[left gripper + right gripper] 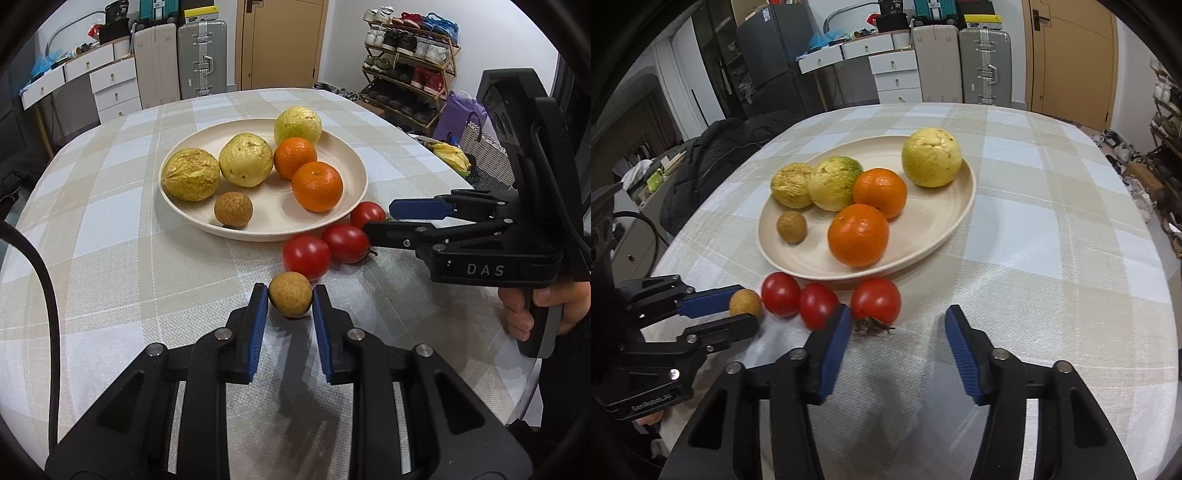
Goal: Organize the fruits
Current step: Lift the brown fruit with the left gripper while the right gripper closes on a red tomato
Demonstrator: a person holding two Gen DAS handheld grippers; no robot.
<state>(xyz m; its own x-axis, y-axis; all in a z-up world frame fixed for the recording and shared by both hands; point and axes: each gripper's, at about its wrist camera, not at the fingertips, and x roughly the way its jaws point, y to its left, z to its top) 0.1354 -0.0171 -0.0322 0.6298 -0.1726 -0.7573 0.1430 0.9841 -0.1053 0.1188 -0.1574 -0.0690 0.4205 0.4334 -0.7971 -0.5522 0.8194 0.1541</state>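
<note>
Left gripper (290, 295) low over the checked worktop (110, 258), blue pads closed against both sides of a small tan longan (290, 299) resting on the cloth just in front of the plate (354, 162). Right gripper (894, 325) spread wide apart, holding nothing, left finger tip (838, 325) just beside the stemmed tomato (876, 300). Three red tomatoes in a loose row on the cloth along the plate's near rim: one (306, 257) right behind the longan, a second (345, 243), a third (367, 214). On the plate: three yellow-green guavas (245, 158), two oranges (317, 186), another longan (233, 209).
</note>
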